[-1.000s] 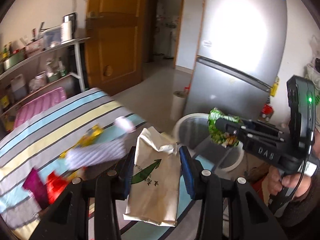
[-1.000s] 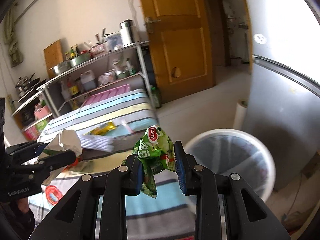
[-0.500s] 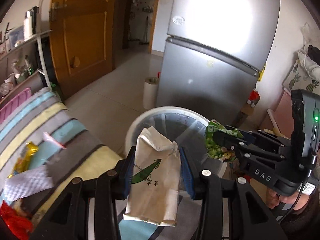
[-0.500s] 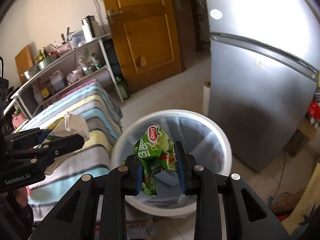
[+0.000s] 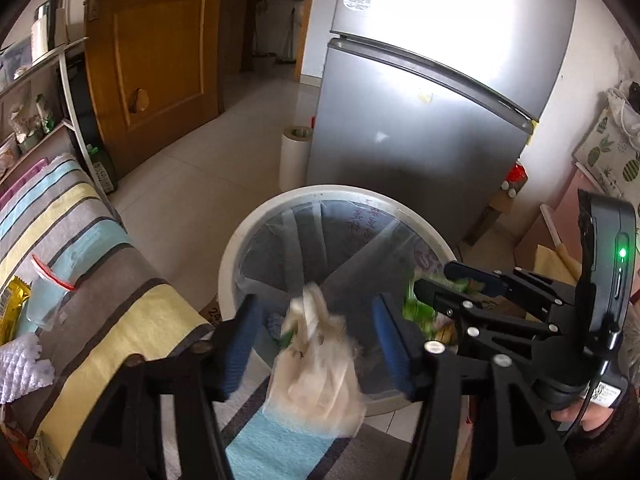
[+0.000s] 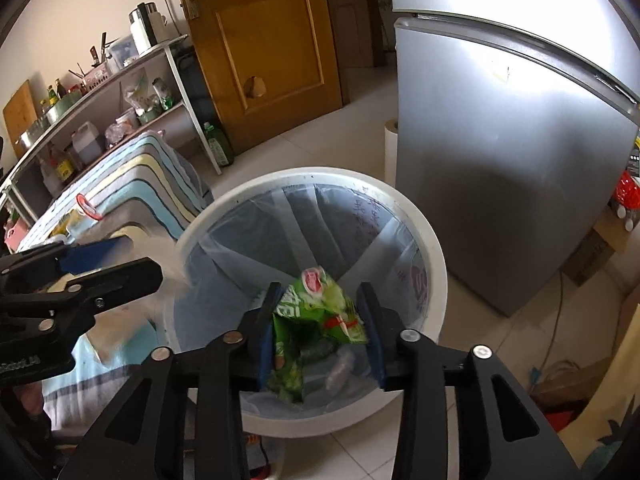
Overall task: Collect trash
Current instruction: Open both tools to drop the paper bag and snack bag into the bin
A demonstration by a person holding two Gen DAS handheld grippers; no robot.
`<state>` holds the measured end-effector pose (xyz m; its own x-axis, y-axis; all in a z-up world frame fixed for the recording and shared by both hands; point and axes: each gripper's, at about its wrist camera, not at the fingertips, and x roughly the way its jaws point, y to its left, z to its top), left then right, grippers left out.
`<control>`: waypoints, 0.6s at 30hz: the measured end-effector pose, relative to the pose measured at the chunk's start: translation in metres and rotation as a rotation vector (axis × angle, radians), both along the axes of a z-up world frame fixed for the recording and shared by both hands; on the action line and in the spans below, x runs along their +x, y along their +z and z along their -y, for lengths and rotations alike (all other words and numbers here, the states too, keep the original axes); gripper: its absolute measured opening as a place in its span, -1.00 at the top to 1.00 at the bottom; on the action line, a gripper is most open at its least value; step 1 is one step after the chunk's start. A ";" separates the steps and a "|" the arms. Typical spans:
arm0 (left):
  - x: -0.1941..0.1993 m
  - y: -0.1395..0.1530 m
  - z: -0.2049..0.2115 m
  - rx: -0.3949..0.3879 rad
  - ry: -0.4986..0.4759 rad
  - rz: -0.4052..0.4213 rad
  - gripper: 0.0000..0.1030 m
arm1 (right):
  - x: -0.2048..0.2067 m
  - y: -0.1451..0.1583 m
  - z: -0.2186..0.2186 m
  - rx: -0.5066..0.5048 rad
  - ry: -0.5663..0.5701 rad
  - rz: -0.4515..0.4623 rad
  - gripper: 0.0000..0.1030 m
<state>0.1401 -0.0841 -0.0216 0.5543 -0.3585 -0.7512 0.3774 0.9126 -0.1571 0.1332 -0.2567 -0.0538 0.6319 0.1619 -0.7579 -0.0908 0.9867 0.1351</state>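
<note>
Inspection, left wrist view: left tool (image 5: 316,344) has its jaws opening, blue pads clear of the one crumpled cream paper bag (image 5: 318,364), which hangs blurred between them, its long axis roughly upright. The bag sits above the near rim of the round white plastic bin with clear liner (image 5: 236,248), partly over the striped cloth of the tabletop (image 5: 100,276); whether it will clear the rim I judge uncertain. Right tool (image 5: 430,292) enters from the right, over the bin's mouth. On the tabletop, at least three further pieces of litter remain at the left edge.

Right wrist view: right tool (image 6: 320,320) also has its jaws opening, and the one green crinkled snack wrapper (image 6: 316,320) lies loose between the pads, directly over the bin's (image 6: 436,264) open interior. The left tool (image 6: 116,264) shows at the left, at the rim. One bin, two tools, two items being let go. The wrapper is the better placed for a clean drop.
</note>
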 end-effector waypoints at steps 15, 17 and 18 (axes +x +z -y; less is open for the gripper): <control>-0.028 0.030 -0.047 -0.019 0.097 0.080 -0.29 | -0.015 0.022 -0.013 0.022 0.006 0.066 0.00; -0.036 0.036 -0.059 -0.018 0.125 0.104 -0.31 | -0.020 0.029 -0.021 0.034 0.027 0.086 0.00; -0.042 0.040 -0.067 -0.017 0.142 0.117 -0.33 | -0.022 0.032 -0.025 0.038 0.036 0.095 0.00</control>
<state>0.0985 -0.0173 0.0179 0.6833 -0.2826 -0.6732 0.2617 0.9556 -0.1354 0.1112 -0.2315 -0.0216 0.6938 0.2130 -0.6879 -0.1402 0.9769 0.1612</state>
